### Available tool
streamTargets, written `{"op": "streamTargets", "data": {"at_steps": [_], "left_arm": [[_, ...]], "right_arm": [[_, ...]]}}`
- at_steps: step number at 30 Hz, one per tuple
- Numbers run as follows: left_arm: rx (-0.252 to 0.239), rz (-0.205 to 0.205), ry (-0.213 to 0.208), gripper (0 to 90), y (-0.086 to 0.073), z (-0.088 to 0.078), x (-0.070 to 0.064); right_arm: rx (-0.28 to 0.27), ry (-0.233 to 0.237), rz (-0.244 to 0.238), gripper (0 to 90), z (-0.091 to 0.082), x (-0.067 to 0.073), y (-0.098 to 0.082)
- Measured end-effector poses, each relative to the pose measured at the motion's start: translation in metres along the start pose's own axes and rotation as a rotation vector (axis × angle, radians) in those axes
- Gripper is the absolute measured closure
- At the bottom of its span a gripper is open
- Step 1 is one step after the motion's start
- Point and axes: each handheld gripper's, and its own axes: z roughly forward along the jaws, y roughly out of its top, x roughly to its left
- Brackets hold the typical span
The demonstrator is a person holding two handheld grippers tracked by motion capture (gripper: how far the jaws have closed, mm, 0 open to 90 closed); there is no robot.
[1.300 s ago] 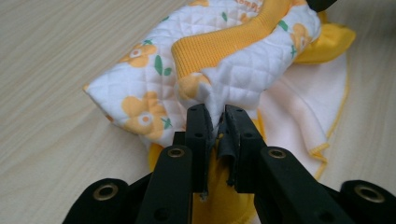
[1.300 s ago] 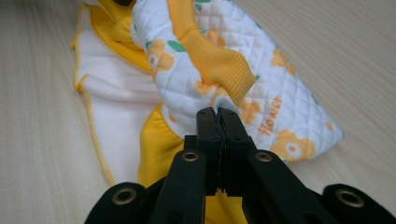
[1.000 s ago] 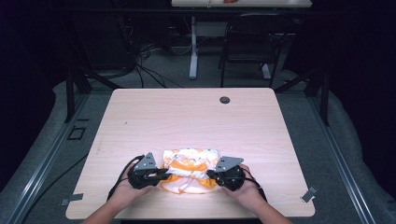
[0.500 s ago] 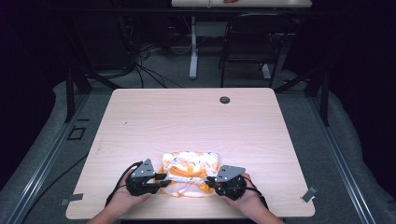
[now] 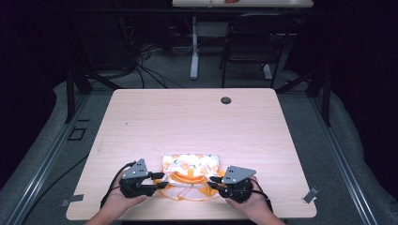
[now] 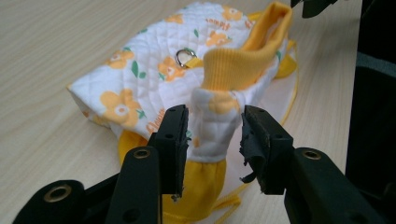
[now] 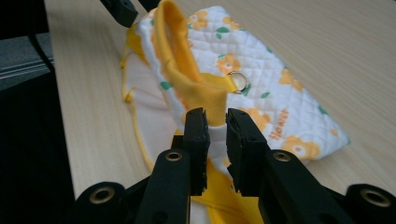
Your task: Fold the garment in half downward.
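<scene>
High view: a small quilted garment (image 5: 190, 176) lies near the front edge of the pale wood-grain desk (image 5: 187, 122), about midway between the front corners, with the left gripper (image 5: 157, 180) at one end and the right gripper (image 5: 213, 183) at the other, each held in a hand coming over the front edge. The fabric is white, stitched in a diamond quilt pattern and printed with orange flowers and green leaves; a ribbed orange knit band (image 6: 243, 60) stands up in a loop at the collar, and thin orange piping edges the smooth pale lining that spreads flat on the desk. A small metal ring (image 6: 186, 56) sits on the quilted top beside the band. In the left gripper view the black jaws are spread, and a white quilted tab stands between them, with a clear gap on its right side. In the right gripper view the jaws are pressed close on a fold of white fabric just below the orange band. A small dark round disc (image 5: 225, 100) lies near the far edge of the desk.
</scene>
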Motion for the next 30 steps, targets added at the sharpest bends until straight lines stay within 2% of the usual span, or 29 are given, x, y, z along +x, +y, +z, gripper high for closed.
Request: {"op": "streamTargets", "data": {"at_steps": [4,7,9,11,13,17,18,21,24,30], "left_arm": [[-0.024,-0.036,0.048,59.6,0.010,0.002,0.007],[-0.014,-0.066,0.062,58.5,0.015,0.010,0.010],[0.009,-0.074,0.046,56.1,0.015,0.015,0.011],[0.032,-0.050,0.014,53.7,0.012,0.018,0.009],[0.052,-0.050,-0.024,51.0,0.007,0.022,0.006],[0.107,-0.030,-0.041,49.5,-0.005,0.028,0.000],[0.118,-0.018,-0.040,49.4,-0.007,0.029,0.000],[0.125,-0.025,-0.030,49.2,-0.010,0.031,0.001],[0.140,-0.012,-0.010,49.2,-0.009,0.035,0.003],[0.122,-0.030,0.028,49.4,-0.002,0.047,0.014]], "right_arm": [[-0.001,-0.061,0.036,77.0,0.006,-0.006,0.006],[0.019,-0.066,0.037,75.2,0.015,-0.008,0.007],[0.041,-0.053,0.040,74.0,0.020,-0.008,0.006],[0.050,-0.028,0.039,71.6,0.022,-0.005,0.003],[0.068,0.000,0.031,68.6,0.023,-0.002,-0.001],[0.114,0.013,0.027,66.3,0.027,0.000,-0.011],[0.126,0.015,0.031,66.2,0.028,-0.001,-0.014],[0.145,0.009,0.045,66.0,0.031,-0.003,-0.018],[0.159,-0.002,0.051,66.7,0.034,-0.007,-0.019],[0.159,-0.043,0.060,67.2,0.042,-0.020,-0.018]]}}
